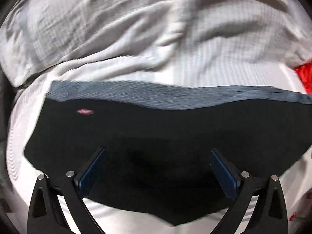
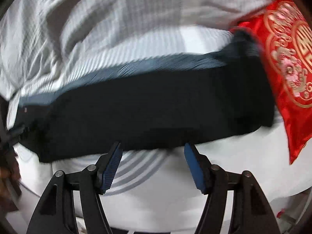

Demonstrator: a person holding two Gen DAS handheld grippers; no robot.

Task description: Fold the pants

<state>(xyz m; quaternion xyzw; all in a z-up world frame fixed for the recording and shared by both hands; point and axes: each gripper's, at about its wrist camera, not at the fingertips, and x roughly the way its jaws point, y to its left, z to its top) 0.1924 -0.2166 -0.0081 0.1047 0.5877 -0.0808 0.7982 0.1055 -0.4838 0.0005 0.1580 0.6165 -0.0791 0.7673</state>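
Pants (image 1: pixel 156 128): dark, laid flat across the bed in a long band; lighter grey-blue strip along the far edge; small pink mark near the left end in the left wrist view.
Pants in right wrist view (image 2: pixel 156 105): stretched from left edge towards the red cushion, right end touching or just beside it.
Left hand-held gripper (image 1: pixel 157 152): spread wide, blue pads apart, poised over the dark cloth; nothing pinched between the fingers.
Right hand-held gripper (image 2: pixel 153 146): spread, fingertips at the near edge of the pants, nothing caught between the pads; contact with the cloth impossible to tell.
Bed sheet (image 1: pixel 214 58): white with faint stripes, flat under the pants.
Duvet (image 2: pixel 68 19): white, rumpled, bunched beyond the pants.
Red cushion (image 2: pixel 288 62): gold and pink embroidery, at the right.
Sharpness: both views blurred.
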